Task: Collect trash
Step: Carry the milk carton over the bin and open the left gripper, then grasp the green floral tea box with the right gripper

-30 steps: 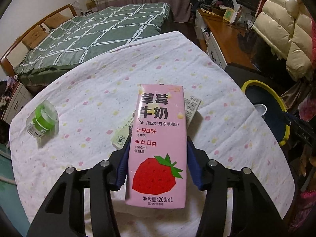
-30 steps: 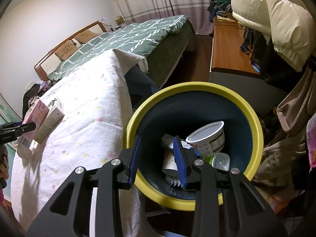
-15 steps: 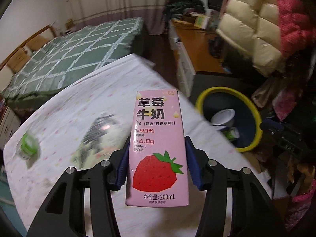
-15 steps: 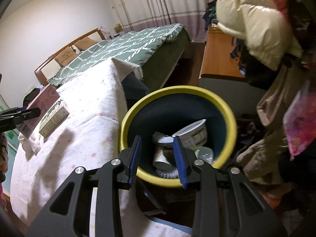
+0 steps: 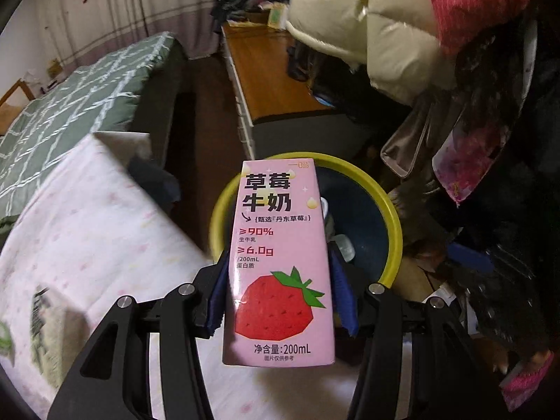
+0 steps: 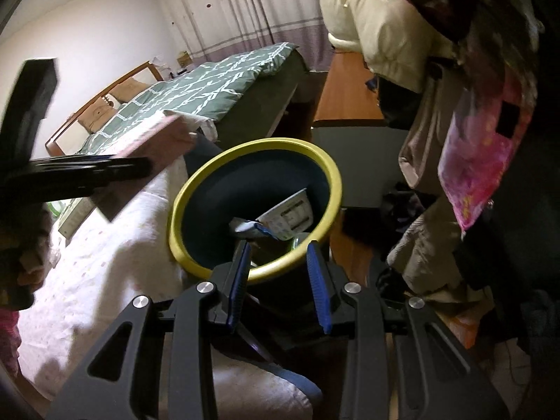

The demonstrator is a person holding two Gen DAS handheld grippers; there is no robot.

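A pink strawberry milk carton (image 5: 280, 262) stands upright between the blue pads of my left gripper (image 5: 280, 255), which is shut on its sides. Behind the carton is the yellow-rimmed dark blue bin (image 5: 392, 217), beside the table corner. In the right wrist view the bin (image 6: 329, 175) holds a white cup (image 6: 290, 213) and a crumpled wrapper (image 6: 248, 225). My right gripper (image 6: 279, 245) hangs open over the bin's near rim with nothing between its pads. The carton (image 6: 154, 147), blurred, comes in from the left in the dark left gripper, just short of the bin's rim.
The table with a white dotted cloth (image 5: 87, 227) fills the left; a blurred box (image 5: 45, 322) lies on it. A green-quilted bed (image 5: 70, 98) and a wooden desk (image 5: 266, 80) lie beyond. Hanging coats (image 5: 367, 28) and clothes crowd the right side close to the bin.
My left gripper has carried the carton from over the table's middle rightward to the bin. My right gripper has drawn back from above the bin's inside to its near rim.
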